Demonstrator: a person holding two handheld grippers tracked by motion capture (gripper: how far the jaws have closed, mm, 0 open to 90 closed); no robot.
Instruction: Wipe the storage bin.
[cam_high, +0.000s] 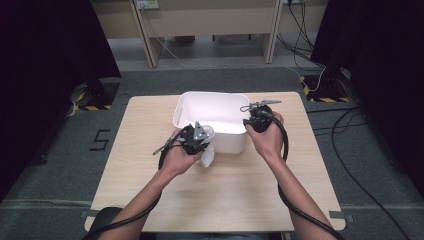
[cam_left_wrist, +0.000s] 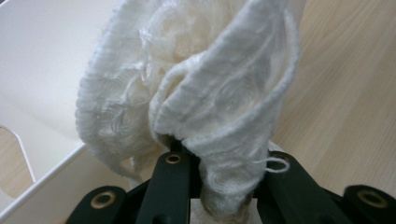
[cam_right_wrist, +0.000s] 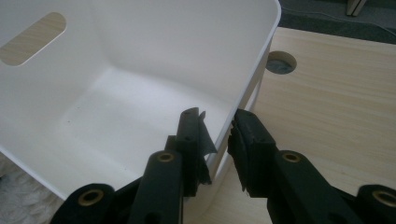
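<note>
A white plastic bin (cam_high: 210, 95) stands on the far half of the wooden table (cam_high: 225, 190). My left gripper (cam_high: 204, 133) is at the bin's near left corner, shut on a bunched white knitted cloth (cam_left_wrist: 210, 93). The cloth rises out of the jaws next to the bin wall (cam_left_wrist: 42, 70), and part of the cloth (cam_high: 207, 158) hangs down against the bin's front. My right gripper (cam_right_wrist: 218, 130) straddles the bin's right wall (cam_right_wrist: 254, 74), one jaw inside and one outside, closed on the rim. The inside of the bin (cam_right_wrist: 116, 116) is bare.
A round cable hole (cam_right_wrist: 281, 62) lies in the tabletop just beyond the bin's right wall. Dark curtains flank both sides of the table, and cables (cam_high: 350, 165) run over the floor at the right. Wooden furniture legs (cam_high: 150, 45) stand behind the table.
</note>
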